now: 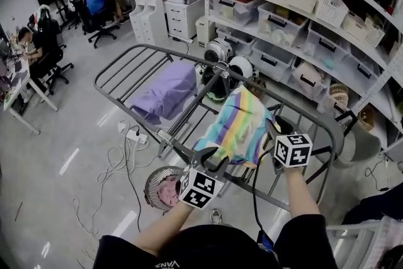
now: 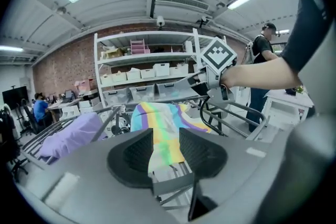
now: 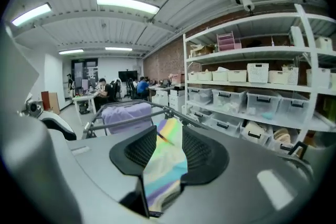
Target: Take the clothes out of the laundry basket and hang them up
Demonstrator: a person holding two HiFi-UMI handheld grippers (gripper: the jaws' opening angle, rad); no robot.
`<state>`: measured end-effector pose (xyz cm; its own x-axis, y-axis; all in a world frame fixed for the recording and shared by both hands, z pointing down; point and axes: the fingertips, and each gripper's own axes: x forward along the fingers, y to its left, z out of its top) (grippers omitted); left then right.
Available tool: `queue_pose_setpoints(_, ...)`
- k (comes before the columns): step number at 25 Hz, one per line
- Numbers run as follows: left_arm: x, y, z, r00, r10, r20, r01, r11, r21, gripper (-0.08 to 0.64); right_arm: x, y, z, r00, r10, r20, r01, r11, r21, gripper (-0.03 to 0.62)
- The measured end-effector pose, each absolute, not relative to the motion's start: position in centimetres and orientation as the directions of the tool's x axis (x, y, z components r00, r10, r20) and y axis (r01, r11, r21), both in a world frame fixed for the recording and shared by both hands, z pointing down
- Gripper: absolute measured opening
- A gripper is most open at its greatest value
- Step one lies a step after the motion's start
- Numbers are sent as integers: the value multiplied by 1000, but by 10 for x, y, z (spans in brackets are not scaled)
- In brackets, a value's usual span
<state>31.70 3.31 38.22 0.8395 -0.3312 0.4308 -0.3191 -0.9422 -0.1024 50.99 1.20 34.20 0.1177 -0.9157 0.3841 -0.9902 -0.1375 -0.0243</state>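
Both grippers have hold of the rainbow-striped cloth [image 1: 239, 123], which lies draped over the near right rails of the grey metal drying rack [image 1: 126, 57] — the left gripper [image 1: 211, 158] pinches its near left edge and the right gripper [image 1: 276, 130] its near right edge, with fabric pressed between each pair of jaws. To my eye the job now is spreading: draw the two edges apart evenly, level with the rail, so it hangs flat and clear of the lilac cloth [image 1: 167, 92] at the far left — then let go. The round laundry basket [image 1: 150, 182] sits below, near left, a pink item [image 1: 169, 192] inside.
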Motion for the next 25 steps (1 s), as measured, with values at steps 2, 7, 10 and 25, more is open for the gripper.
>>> queue_pose_setpoints(2, 299, 23, 372, 847, -353, 398, -343, -934, -100, 127, 484, 10, 329, 115, -939, 324, -988, -142, -63, 155)
queue_pose_setpoints(7, 255, 3, 341, 853, -414, 318, -401, -910, -110, 127, 426, 11, 304, 117, -967, 227, -986, -140, -88, 149)
queue_pose_setpoints(10, 222, -6, 331, 853, -438, 284, -421, -899, -121, 127, 386, 11, 298, 120, -975, 189, -987, -138, -87, 135)
queue_pose_setpoints(25, 97, -33, 320, 868, -452, 204, -446, -892, -76, 60, 241, 16, 302, 97, -985, 142, -988, -113, -106, 6)
